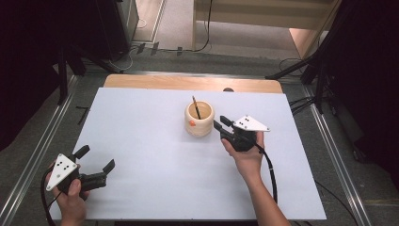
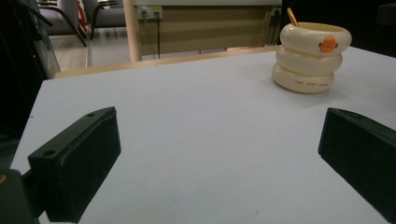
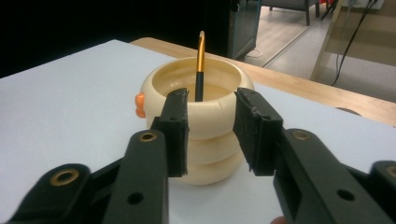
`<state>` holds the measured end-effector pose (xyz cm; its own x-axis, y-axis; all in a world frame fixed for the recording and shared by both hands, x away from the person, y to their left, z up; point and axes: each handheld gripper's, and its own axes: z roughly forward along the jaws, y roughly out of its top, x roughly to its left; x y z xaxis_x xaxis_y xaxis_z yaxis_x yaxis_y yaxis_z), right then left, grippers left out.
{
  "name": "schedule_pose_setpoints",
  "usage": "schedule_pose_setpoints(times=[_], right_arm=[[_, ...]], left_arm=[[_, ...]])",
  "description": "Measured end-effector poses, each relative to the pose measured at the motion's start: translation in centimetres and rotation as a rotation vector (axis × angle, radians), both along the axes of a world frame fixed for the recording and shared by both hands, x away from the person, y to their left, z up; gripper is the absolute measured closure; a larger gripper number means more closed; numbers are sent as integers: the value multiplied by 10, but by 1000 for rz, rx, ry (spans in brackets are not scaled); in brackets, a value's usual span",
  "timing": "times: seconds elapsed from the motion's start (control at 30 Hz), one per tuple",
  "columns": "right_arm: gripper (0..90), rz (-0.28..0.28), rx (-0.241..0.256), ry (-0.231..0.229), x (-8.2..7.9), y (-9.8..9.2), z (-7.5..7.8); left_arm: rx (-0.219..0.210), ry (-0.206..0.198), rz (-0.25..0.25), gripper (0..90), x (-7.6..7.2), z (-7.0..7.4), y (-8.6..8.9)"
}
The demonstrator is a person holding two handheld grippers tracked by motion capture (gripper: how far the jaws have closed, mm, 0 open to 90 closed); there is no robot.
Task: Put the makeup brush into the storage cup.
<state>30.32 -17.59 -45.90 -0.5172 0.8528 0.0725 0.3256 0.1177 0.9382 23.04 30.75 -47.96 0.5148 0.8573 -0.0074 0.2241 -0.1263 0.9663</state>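
1. The right gripper (image 1: 222, 125) sits just beside the cup (image 1: 199, 118), jaws partly apart and gripping nothing.
2. In the right gripper view its jaws frame the cup's rim.
3. The cup stands upright mid-table (image 1: 141, 141), a pen (image 1: 196, 107) leaning inside.
4. The left gripper (image 1: 95, 159) rests released at the near left corner, well apart.

Overhead and both claw views share the cup (image 1: 199, 119).

Bare tabletop (image 1: 141, 141) lies open all around; only the cream holder (image 1: 199, 120) with its upright pen (image 1: 196, 107) obstructs.
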Motion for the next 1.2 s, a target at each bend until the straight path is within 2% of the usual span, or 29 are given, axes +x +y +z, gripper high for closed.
schedule_pose_setpoints(times=[0.1, 0.23, 0.57, 0.8, 0.87, 1.17, 1.2], right_arm=[[589, 3, -7, 13, -3, -4, -1], [546, 3, 18, 9, -10, -11, -3], [375, -36, 39, -7, -25, -29, -7], [225, -54, 23, -1, -34, -40, -12], [159, -62, 35, 14, -38, -45, -14], [140, -88, 23, 8, -49, -54, -18], [117, -91, 21, 7, -50, -56, -19]], left_arm=[[1, 0, 0, 0, 0, 0, 0], [3, 1, -1, 0, 0, 0, 0], [5, -1, -2, 0, 0, 0, -1], [7, 1, -4, 0, 0, 0, -1], [7, 0, -4, 0, 0, 0, -1], [8, 0, -5, 0, 0, 0, -2], [8, -1, -5, 0, 0, 0, -2]])
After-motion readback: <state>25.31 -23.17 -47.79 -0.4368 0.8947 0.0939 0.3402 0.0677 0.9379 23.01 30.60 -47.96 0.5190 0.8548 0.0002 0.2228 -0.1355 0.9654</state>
